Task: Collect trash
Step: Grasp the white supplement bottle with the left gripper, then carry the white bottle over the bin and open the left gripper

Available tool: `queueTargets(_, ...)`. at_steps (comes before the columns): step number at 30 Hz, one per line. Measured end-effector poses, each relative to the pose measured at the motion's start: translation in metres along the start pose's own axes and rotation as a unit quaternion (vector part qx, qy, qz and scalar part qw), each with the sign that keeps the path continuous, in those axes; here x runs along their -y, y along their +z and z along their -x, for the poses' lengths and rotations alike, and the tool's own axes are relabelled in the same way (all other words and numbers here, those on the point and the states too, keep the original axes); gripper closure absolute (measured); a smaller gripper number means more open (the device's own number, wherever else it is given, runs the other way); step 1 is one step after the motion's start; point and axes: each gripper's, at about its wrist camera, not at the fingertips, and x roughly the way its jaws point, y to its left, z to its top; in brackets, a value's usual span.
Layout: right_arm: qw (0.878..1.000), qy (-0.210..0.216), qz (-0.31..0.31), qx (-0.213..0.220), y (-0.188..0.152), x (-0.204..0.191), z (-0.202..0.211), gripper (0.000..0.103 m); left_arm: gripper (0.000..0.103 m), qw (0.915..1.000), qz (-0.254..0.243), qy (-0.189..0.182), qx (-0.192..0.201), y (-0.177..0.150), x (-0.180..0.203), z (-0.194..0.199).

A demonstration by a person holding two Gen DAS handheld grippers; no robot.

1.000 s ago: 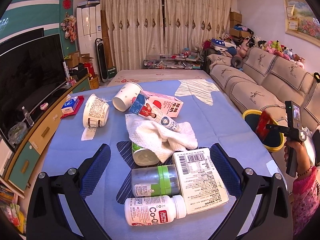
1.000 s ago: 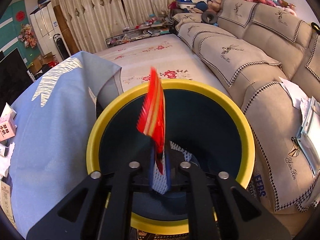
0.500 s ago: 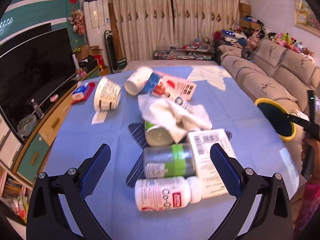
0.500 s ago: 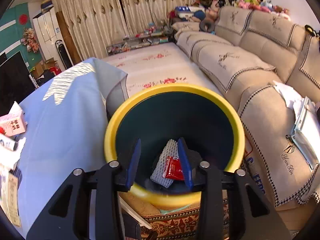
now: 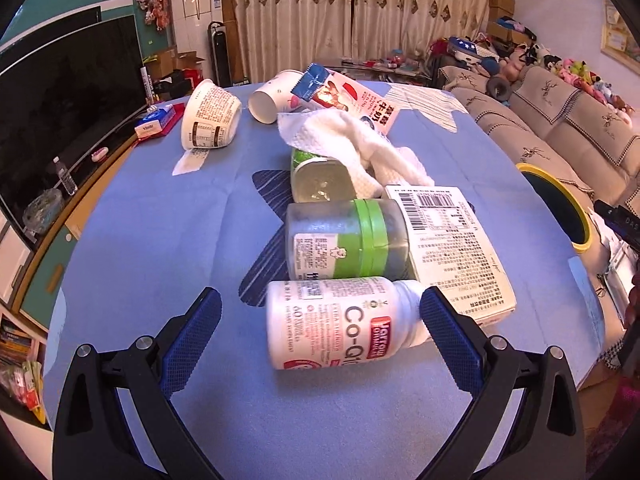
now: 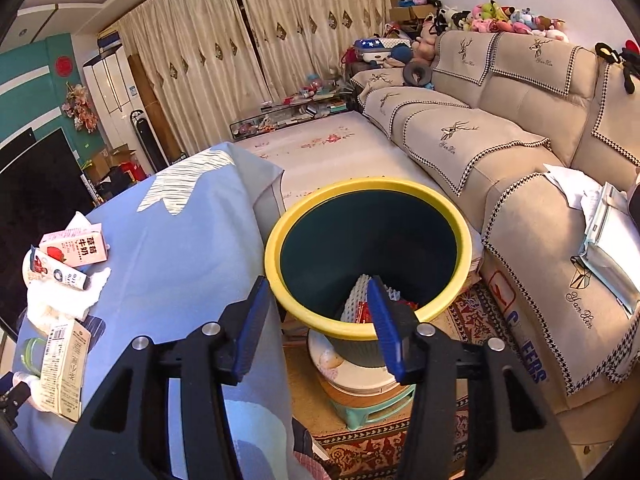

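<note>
**Picking Up the Next Piece of Trash**

Sitting on a stool to the right of the table (image 5: 160, 248), the yellow-rimmed bin (image 6: 460, 232) already has a red wrapper (image 6: 362, 312) and a white net down inside. The right gripper (image 6: 318, 322) hangs just near the bin; its jaws have just been opening, and nothing is between them. Dropping is done, I think, so grabbing is next.

The left gripper (image 5: 320, 340) has its jaws wide apart, one on each side of the white pill bottle (image 5: 340, 320) lying at the near edge. It is not pinched yet. It likely needs to go lower, then squeeze.

On the table I count two boxes, two cups, two jars, one pill bottle, one white towel (image 5: 348, 140) and one small tube.
</note>
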Motion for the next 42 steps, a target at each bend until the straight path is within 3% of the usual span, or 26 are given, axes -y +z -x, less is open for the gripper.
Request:
queueTargets(2, 1.0, 0.004, 0.0, -0.001, -0.002, -0.003, 0.002, 0.055, 0.005, 0.9999, -0.001, -0.014, 0.0, -0.001, 0.002, 0.001)
queueTargets(16, 1.0, 0.022, -0.002, -0.015, -0.009, -0.011, -0.004, 0.054, 0.005, 0.9998, 0.001, -0.012, -0.015, -0.006, 0.005, -0.008)
queueTargets(23, 0.999, 0.027, -0.001, -0.019, -0.011, -0.012, -0.004, 0.054, 0.006, 0.9988, 0.014, -0.035, -0.03, -0.014, -0.004, -0.007)
queueTargets(34, 0.999, 0.04, 0.0, -0.023, -0.014, -0.019, -0.003, 0.052, 0.006, 0.9986, 0.006, -0.034, -0.041, -0.023, -0.009, -0.014)
queueTargets(35, 0.999, 0.041, 0.0, -0.023, -0.014, -0.019, -0.003, 0.052, 0.006, 0.9986, 0.008, -0.034, -0.04, -0.023, -0.009, -0.015)
queueTargets(36, 0.999, 0.042, 0.002, -0.024, -0.015, -0.02, -0.004, 0.052, 0.015, 0.9986, 0.009, -0.035, -0.038, -0.024, -0.01, -0.016)
queueTargets(42, 0.999, 0.044, -0.002, -0.023, -0.015, -0.018, -0.002, 0.052, 0.015, 0.9991, -0.006, -0.04, -0.009, -0.02, -0.01, -0.003)
